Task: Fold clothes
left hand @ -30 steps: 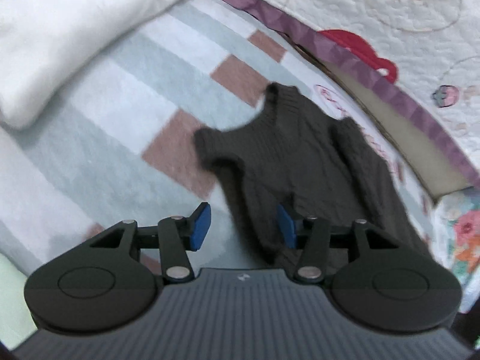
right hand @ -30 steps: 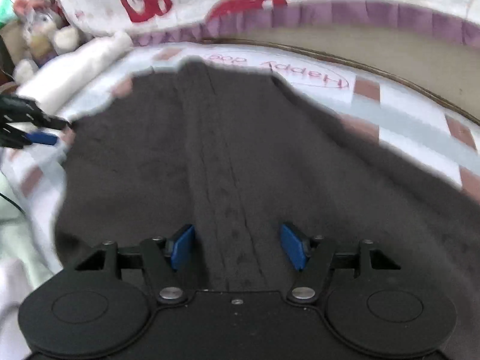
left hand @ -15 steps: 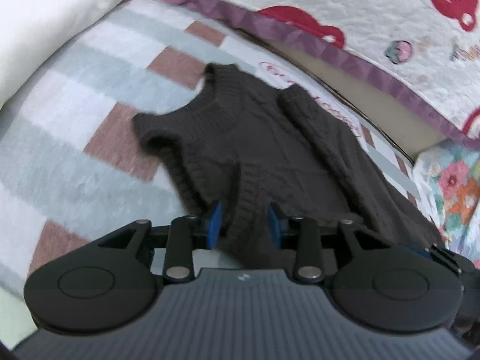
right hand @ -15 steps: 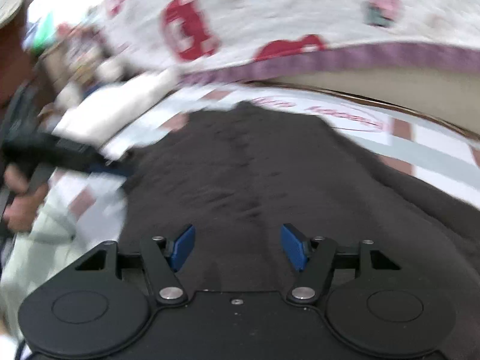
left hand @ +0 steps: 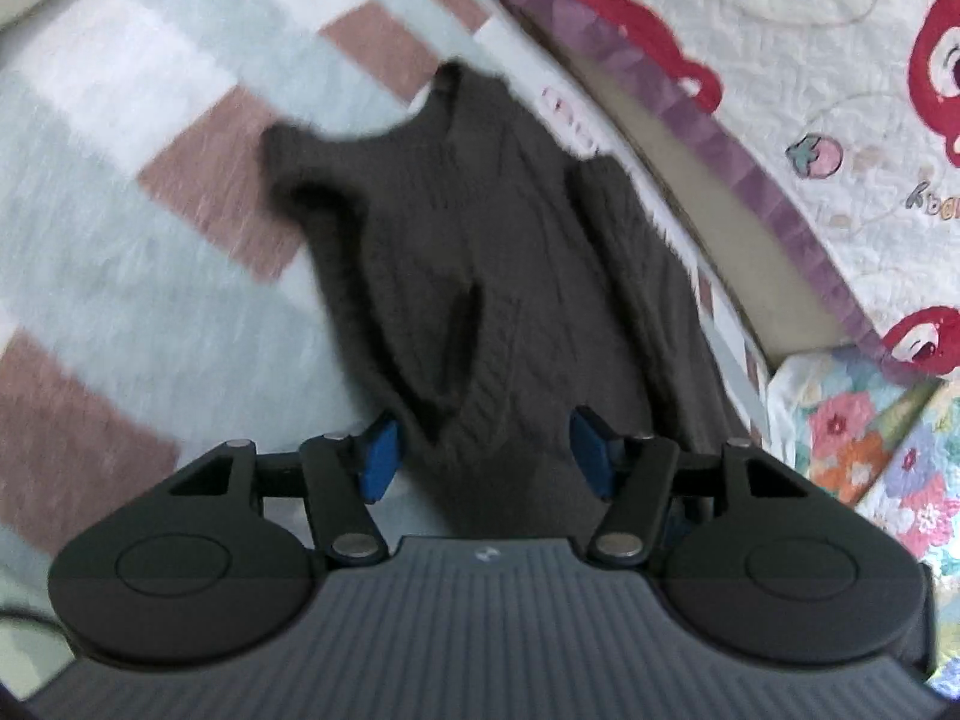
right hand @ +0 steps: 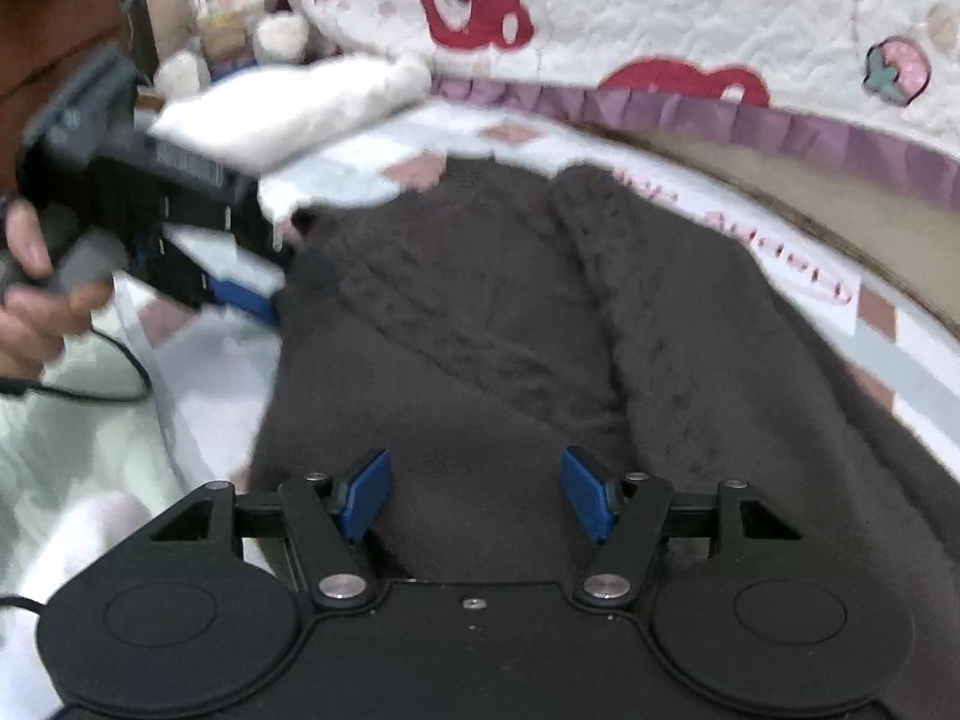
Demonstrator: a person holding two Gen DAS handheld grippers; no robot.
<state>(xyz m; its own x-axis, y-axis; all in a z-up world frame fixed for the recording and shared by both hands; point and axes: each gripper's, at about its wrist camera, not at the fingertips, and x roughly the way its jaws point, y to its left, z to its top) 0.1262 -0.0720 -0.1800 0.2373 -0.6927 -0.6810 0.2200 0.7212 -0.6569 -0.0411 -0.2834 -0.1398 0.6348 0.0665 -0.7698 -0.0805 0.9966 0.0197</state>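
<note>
A dark brown cable-knit sweater lies on a striped blanket, neck away from me, both sleeves folded in over the body. My left gripper is open and empty, its blue pads either side of the folded sleeve's end. The sweater fills the right wrist view. My right gripper is open and empty, just above the sweater's lower part. The left gripper also shows there, at the sweater's left edge.
A quilted cover with red bears and a purple ruffle rises along the far side. A white pillow and plush toys lie beyond the sweater. A floral quilt is at the right. A cable trails on the left.
My left gripper was closed on the sleeve end half a second ago; it has opened and let go, leaving the sleeve on the body. The right gripper stayed open and swung its view.
</note>
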